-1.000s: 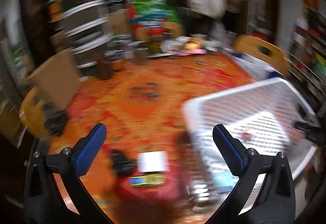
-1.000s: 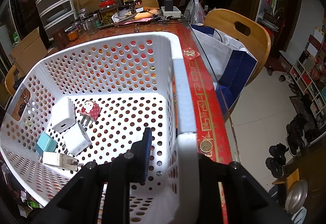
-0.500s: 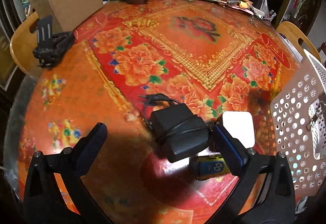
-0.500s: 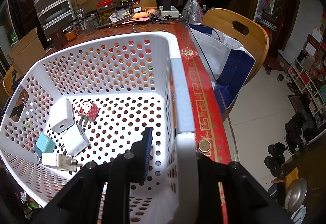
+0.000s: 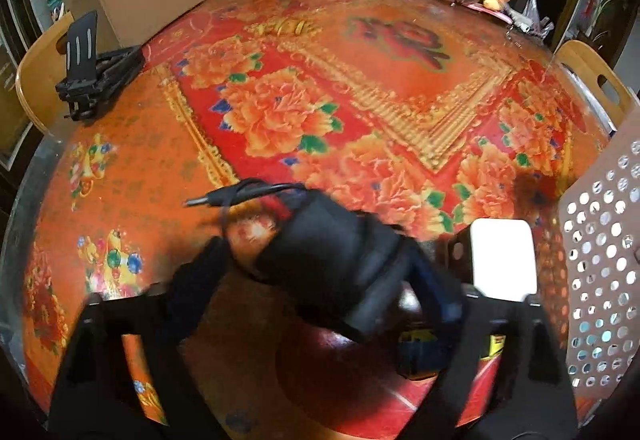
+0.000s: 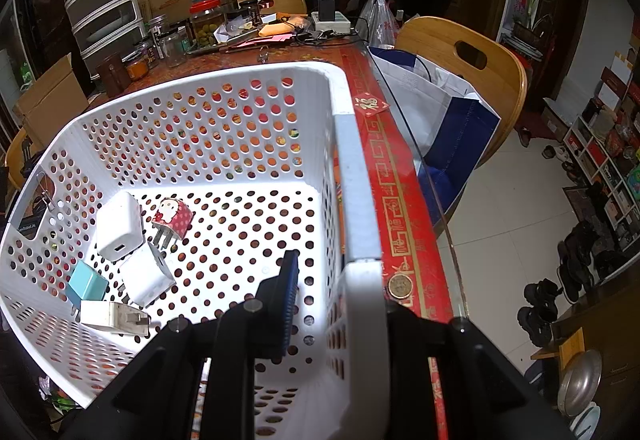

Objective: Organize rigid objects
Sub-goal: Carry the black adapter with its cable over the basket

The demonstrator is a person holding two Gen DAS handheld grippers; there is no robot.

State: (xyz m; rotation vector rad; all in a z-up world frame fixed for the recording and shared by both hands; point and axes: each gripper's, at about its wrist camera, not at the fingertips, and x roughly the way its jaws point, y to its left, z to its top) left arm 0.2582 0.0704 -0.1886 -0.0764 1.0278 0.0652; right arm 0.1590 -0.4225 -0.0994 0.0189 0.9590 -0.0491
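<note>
A round tabletop (image 5: pixel 132 176) covered in a red and orange flowered cloth fills the left wrist view. At its right edge stands a white perforated basket (image 6: pixel 208 128). The right gripper (image 6: pixel 332 304) is clamped on the basket's near right wall, one jaw inside and one outside, steadying it. On the basket floor lie five small plug chargers (image 6: pixel 120 226): three white, one pale blue, one red with a cartoon print.

On the cloth, the left gripper (image 5: pixel 320 280) straddles a black power adapter (image 5: pixel 336 268) with its cord (image 5: pixel 244 194) wrapped around it. Its jaws have just been closing, and the adapter sits between them; motion blur hides whether the pads press on it yet. Just to the right lie a white charger block (image 5: pixel 502 260) and a small yellow and blue item (image 5: pixel 420 352), partly hidden.

The step in hand appears to be gripping the adapter. The next move likely calls for a firm hold, then a lift over the basket wall without snagging the loose cord end.
</note>
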